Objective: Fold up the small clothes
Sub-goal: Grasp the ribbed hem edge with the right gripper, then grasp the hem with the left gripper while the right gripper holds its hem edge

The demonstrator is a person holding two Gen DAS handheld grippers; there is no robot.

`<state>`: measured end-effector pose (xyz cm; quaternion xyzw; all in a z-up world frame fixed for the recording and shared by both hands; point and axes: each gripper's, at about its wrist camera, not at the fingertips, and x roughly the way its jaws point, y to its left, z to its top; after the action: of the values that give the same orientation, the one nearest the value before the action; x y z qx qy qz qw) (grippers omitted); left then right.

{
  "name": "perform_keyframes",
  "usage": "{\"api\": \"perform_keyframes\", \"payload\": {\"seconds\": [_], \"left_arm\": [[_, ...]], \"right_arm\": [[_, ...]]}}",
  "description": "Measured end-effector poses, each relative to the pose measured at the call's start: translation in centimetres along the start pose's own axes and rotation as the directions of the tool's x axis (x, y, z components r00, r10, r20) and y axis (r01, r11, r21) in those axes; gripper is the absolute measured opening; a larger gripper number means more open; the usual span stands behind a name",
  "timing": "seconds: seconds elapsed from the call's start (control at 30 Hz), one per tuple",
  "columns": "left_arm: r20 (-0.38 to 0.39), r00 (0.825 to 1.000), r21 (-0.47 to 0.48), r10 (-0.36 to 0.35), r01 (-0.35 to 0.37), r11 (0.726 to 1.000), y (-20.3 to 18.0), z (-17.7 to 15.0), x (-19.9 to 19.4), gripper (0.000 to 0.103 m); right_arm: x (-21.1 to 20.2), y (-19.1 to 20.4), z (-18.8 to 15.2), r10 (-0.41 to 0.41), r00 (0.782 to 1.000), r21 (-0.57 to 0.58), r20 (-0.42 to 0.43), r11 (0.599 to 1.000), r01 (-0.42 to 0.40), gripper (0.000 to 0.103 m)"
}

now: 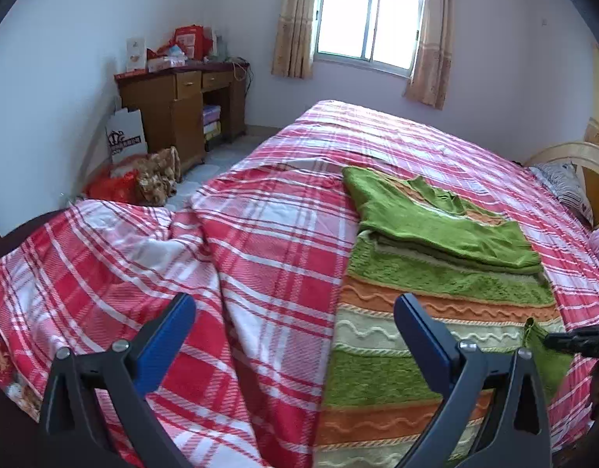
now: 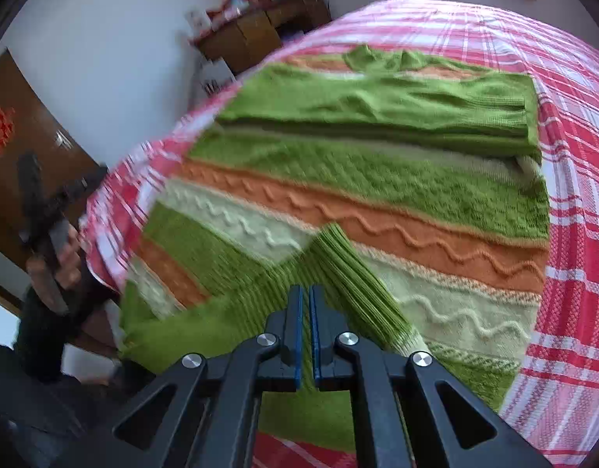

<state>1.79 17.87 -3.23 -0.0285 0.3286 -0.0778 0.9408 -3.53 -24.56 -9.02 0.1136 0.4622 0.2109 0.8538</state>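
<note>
A knitted sweater [image 1: 397, 335] with green, orange and cream stripes lies on the bed, its sleeves folded across the upper part [image 1: 447, 226]. It fills the right wrist view [image 2: 377, 179]. My right gripper [image 2: 306, 296] is shut on the sweater's green ribbed hem [image 2: 338, 269] and lifts that edge off the bed; it shows at the right edge of the left wrist view [image 1: 549, 339]. My left gripper [image 1: 295, 308] is open and empty, above the bedspread just left of the sweater. It shows, blurred, at the left of the right wrist view [image 2: 46, 230].
The bed has a red, pink and white plaid cover [image 1: 260, 241]. A wooden desk [image 1: 182, 109] with clutter stands at the far left wall, bags [image 1: 143, 179] on the floor beside it. A pillow [image 1: 564, 187] lies at the headboard on the right.
</note>
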Motion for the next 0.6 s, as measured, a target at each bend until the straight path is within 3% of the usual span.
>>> {"api": "perform_keyframes", "payload": {"seconds": [0.03, 0.07, 0.1, 0.2, 0.27, 0.4, 0.57, 0.6], "left_arm": [[-0.002, 1.0, -0.005, 0.004, -0.004, 1.0, 0.2, 0.0, 0.0, 0.103], [-0.005, 1.0, -0.012, 0.007, -0.007, 1.0, 0.4, 0.0, 0.0, 0.103], [-0.007, 1.0, -0.02, 0.008, -0.008, 1.0, 0.6, 0.0, 0.1, 0.103], [-0.012, 1.0, -0.036, 0.002, -0.002, 0.999, 0.7, 0.1, 0.2, 0.103], [-0.012, 1.0, -0.032, 0.001, -0.001, 0.999, 0.5, 0.1, 0.3, 0.103], [-0.014, 1.0, -0.028, 0.001, -0.002, 1.0, 0.2, 0.0, 0.4, 0.103], [-0.016, 1.0, -0.04, 0.011, -0.011, 0.999, 0.4, 0.0, 0.2, 0.103], [-0.014, 1.0, -0.041, 0.014, -0.014, 0.999, 0.5, 0.0, 0.1, 0.103]], "right_arm": [[-0.3, -0.1, 0.1, 0.014, 1.0, 0.013, 0.018, 1.0, -0.014, 0.039], [-0.7, -0.2, 0.1, 0.031, 0.999, 0.026, 0.035, 0.999, -0.032, 0.061], [-1.0, -0.3, 0.0, 0.05, 0.998, 0.036, 0.048, 0.998, -0.052, 0.093], [-2.2, 0.1, -0.2, 0.113, 0.987, 0.061, 0.116, 0.991, -0.12, 0.094], [-2.8, 0.8, 0.1, 0.05, 0.99, 0.043, 0.131, 0.998, -0.056, 0.094], [-1.8, 0.5, 0.6, -0.03, 0.996, -0.013, 0.083, 0.999, 0.031, 0.091], [1.6, 1.6, 0.9, -0.186, 0.983, -0.225, 0.001, 0.957, 0.181, 0.07], [2.5, 1.8, 0.7, -0.213, 0.977, -0.266, -0.019, 0.943, 0.201, 0.06]]}}
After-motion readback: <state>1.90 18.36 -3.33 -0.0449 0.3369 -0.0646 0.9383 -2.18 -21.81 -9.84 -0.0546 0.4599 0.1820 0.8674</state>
